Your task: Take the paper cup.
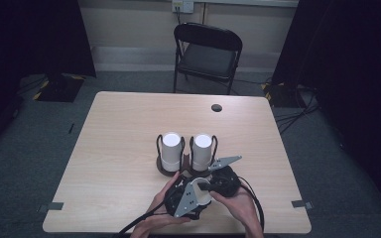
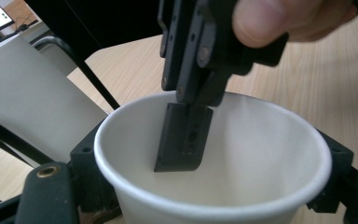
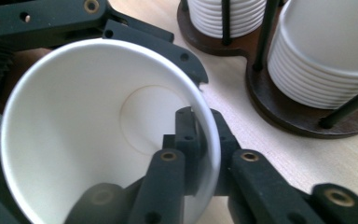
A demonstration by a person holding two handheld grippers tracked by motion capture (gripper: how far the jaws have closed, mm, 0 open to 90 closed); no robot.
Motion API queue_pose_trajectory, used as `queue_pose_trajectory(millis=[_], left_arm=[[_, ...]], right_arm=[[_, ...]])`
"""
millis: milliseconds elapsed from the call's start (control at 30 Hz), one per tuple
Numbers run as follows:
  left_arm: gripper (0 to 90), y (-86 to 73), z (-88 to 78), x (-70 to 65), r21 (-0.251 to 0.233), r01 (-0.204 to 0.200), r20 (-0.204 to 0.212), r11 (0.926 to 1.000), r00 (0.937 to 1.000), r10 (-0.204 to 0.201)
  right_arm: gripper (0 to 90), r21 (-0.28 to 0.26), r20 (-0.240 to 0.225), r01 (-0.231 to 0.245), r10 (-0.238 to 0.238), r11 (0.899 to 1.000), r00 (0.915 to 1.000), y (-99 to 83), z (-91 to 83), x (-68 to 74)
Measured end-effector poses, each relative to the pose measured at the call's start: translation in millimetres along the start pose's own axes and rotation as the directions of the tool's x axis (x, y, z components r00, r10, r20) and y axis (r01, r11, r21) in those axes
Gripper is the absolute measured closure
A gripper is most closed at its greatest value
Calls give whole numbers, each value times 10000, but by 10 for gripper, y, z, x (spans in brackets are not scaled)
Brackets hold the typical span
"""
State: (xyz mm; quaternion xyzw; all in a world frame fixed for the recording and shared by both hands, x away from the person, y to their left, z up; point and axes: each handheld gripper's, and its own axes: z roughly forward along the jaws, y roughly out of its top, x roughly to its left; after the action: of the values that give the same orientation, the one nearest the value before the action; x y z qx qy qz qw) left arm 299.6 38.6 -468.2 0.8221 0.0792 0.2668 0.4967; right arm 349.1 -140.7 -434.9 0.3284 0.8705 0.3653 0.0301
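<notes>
A single white paper cup (image 1: 202, 192) is held low over the table's front edge between both grippers. My left gripper (image 1: 191, 197) is shut on its body; in the left gripper view the black jaws flank the cup (image 2: 251, 154) on both sides. My right gripper (image 1: 210, 187) is shut on the cup's rim, with one jaw inside the cup and one outside; it comes down from above as right gripper (image 2: 186, 112). In the right gripper view, the right gripper (image 3: 200, 156) pinches the cup's wall (image 3: 74, 121), and the left gripper's fingers (image 3: 161, 42) wrap round it.
Two stacks of white cups (image 1: 170, 148) (image 1: 202, 148) stand in a dark wooden holder (image 1: 164, 171) with black wire posts, just beyond the grippers. The same stacks (image 3: 326, 60) (image 3: 226, 18) lie close ahead. A black folding chair (image 1: 208, 54) stands behind the table (image 1: 124, 124).
</notes>
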Motion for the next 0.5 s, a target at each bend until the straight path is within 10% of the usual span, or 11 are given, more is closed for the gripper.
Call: queue_pose_trajectory(millis=[500], left_arm=[[221,-85,1,60,-406,1641,-40,9856,9864,-1644]], right_arm=[[746,-1517,390,-226,289,9882,9988,-120,-86,24]])
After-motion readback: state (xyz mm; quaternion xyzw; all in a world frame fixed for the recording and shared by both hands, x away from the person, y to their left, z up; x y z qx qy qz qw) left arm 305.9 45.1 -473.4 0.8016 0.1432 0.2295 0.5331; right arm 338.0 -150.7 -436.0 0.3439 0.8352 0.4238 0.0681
